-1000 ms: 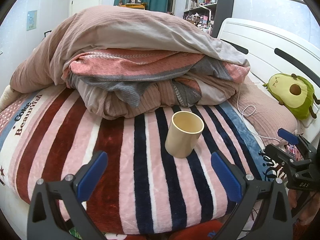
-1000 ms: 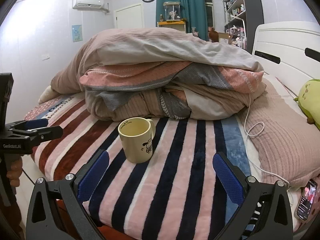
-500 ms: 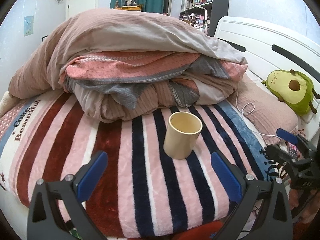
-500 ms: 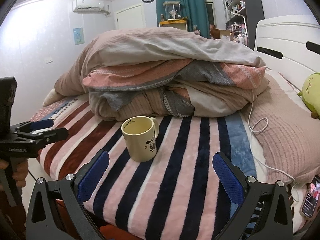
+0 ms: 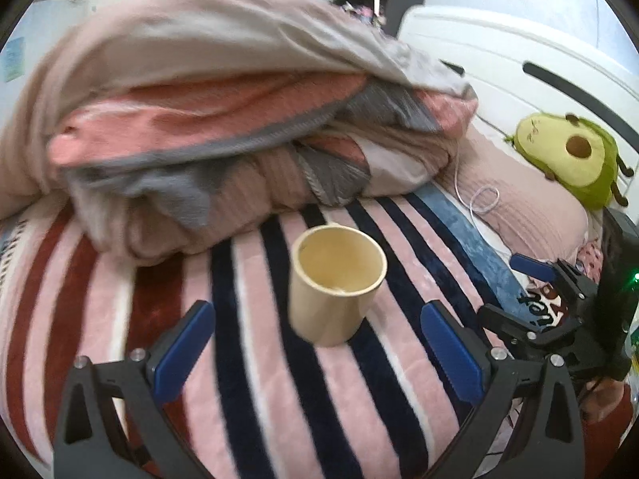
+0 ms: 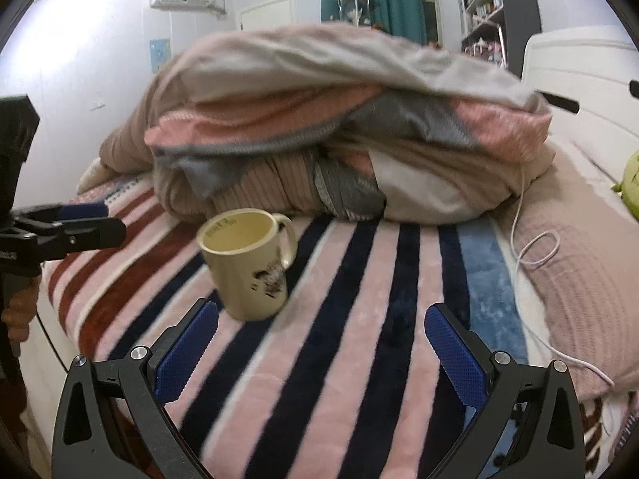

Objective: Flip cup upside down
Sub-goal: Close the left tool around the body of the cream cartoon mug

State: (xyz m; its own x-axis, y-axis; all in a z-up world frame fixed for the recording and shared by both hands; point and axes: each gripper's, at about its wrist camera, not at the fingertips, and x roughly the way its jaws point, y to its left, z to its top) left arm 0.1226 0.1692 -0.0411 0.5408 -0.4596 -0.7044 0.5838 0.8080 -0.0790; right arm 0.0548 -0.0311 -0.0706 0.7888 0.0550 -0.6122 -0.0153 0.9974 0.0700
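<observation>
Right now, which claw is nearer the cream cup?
Left, probably. The left claw is open with the cup centred just beyond its tips; the right claw, also open, has it off to its left.

Cup (image 5: 335, 285) upright on blanket (image 5: 247, 379), before bedding heap (image 5: 223, 119), pillow (image 5: 527, 203) to its right.

A cream cup (image 5: 334, 288) stands upright, mouth open (inside looks empty). Its handle (image 6: 286, 239) points toward the heaped bedding
</observation>
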